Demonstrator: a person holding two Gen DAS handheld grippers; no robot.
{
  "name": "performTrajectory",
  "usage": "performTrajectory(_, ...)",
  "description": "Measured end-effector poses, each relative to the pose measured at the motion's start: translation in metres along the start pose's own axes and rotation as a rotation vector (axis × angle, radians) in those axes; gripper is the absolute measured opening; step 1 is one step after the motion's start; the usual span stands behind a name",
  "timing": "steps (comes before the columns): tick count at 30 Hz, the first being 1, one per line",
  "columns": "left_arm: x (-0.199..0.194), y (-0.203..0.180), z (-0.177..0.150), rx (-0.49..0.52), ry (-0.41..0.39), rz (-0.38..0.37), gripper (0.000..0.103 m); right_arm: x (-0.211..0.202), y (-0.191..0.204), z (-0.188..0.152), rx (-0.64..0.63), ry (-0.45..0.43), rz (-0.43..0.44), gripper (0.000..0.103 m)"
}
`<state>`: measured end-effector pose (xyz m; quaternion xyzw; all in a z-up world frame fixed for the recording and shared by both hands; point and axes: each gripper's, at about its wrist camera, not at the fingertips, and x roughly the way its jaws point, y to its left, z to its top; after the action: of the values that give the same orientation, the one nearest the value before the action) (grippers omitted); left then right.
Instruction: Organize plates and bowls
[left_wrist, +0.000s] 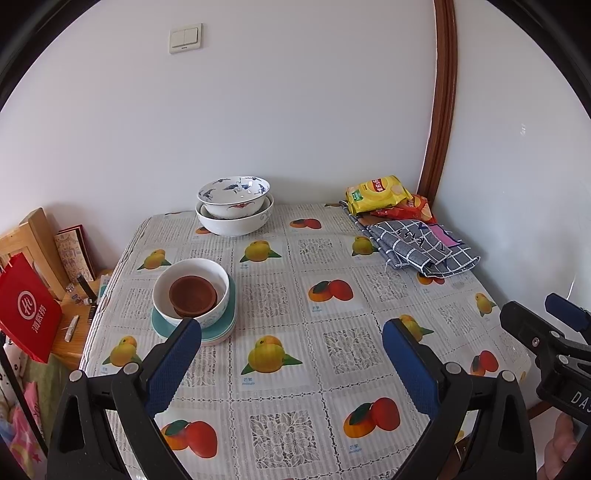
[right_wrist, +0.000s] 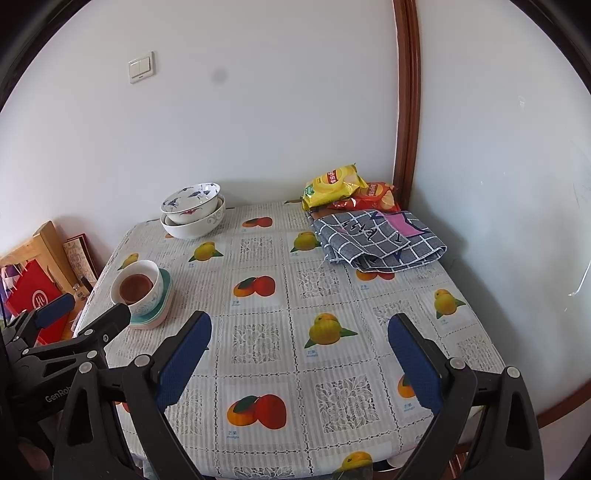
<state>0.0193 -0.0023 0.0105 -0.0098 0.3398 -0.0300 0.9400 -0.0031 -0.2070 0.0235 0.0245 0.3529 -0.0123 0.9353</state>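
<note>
A white bowl (left_wrist: 192, 290) with a brown dish (left_wrist: 193, 293) inside sits on stacked teal and pink plates (left_wrist: 218, 328) at the table's left side; the bowl also shows in the right wrist view (right_wrist: 138, 286). Two nested bowls, a blue-patterned one (left_wrist: 233, 195) in a larger white one (left_wrist: 236, 221), stand at the back by the wall, also in the right wrist view (right_wrist: 192, 214). My left gripper (left_wrist: 291, 339) is open and empty, held over the table's front. My right gripper (right_wrist: 299, 336) is open and empty, to the right of the left one.
Yellow and red snack bags (left_wrist: 376, 194) and a folded grey checked cloth (left_wrist: 421, 247) lie at the back right. A fruit-print cloth covers the table (left_wrist: 295, 280). A red bag (left_wrist: 26, 310) and a wooden side table stand left of it. Walls close the back and right.
</note>
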Motion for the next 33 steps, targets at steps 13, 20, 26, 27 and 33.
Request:
performTrajectory(13, -0.0004, -0.0003, -0.0004, -0.002, 0.002, 0.001, 0.100, 0.0003, 0.0020, -0.0008, -0.003, 0.001, 0.002, 0.095)
performTrajectory(20, -0.0005, -0.0001, 0.0000, 0.001, -0.001, -0.003, 0.100, -0.0020, 0.0038, -0.0009, -0.003, -0.003, 0.009, 0.095)
performTrajectory(26, -0.0011, 0.0003, 0.0000, -0.001, 0.002, -0.001, 0.100, -0.0013, 0.0040, -0.0018, -0.002, 0.003, 0.005, 0.095)
performTrajectory(27, -0.0011, 0.0003, 0.0000, -0.001, 0.002, 0.000, 0.100, -0.0008, 0.0043, -0.0015, -0.003, 0.004, 0.005, 0.095)
performTrajectory(33, -0.0017, 0.0020, 0.0004, -0.001, -0.001, 0.001, 0.100, -0.0013, 0.0046, -0.0008, -0.004, 0.004, 0.006, 0.095)
